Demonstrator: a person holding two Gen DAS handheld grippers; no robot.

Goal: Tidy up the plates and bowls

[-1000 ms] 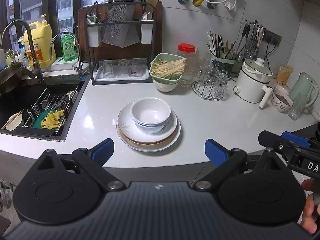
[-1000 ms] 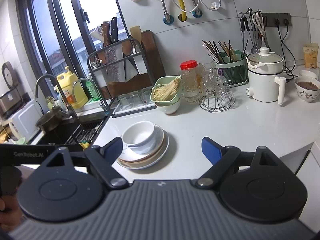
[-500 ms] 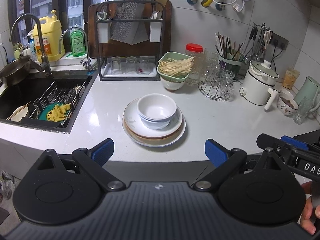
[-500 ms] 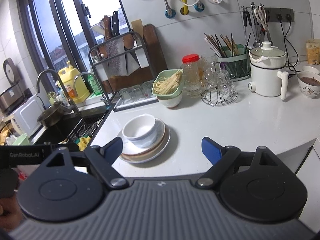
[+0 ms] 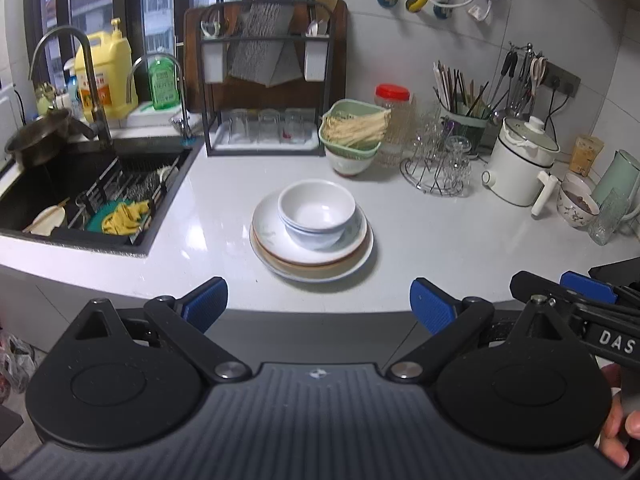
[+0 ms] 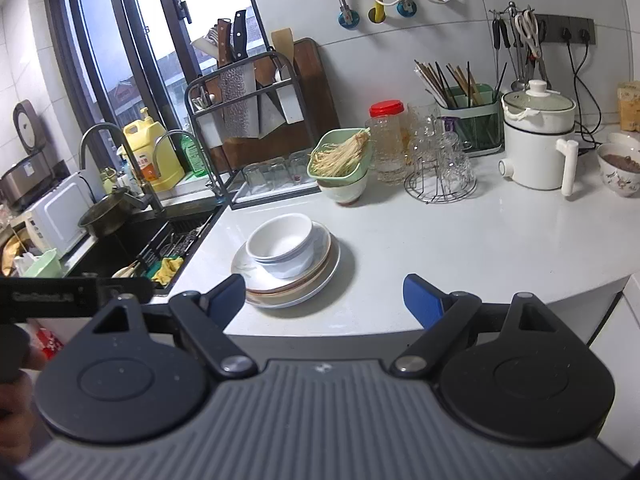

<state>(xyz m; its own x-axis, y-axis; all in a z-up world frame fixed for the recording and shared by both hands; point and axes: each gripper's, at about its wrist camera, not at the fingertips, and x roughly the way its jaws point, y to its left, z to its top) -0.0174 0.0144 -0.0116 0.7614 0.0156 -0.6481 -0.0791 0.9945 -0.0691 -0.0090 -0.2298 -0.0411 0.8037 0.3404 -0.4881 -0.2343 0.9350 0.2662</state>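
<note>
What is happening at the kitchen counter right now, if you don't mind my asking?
A person holds a two-finger gripper in each hand, facing a stack of plates on the white counter with nested white bowls on top. The left gripper and the right gripper are both open and empty, short of the stack. Nothing has been picked up yet; the sink lies to the left.

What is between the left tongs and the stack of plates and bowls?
Only bare white counter and its front edge lie between the open left tongs and the stack of plates and bowls, as the left wrist view shows.
</note>
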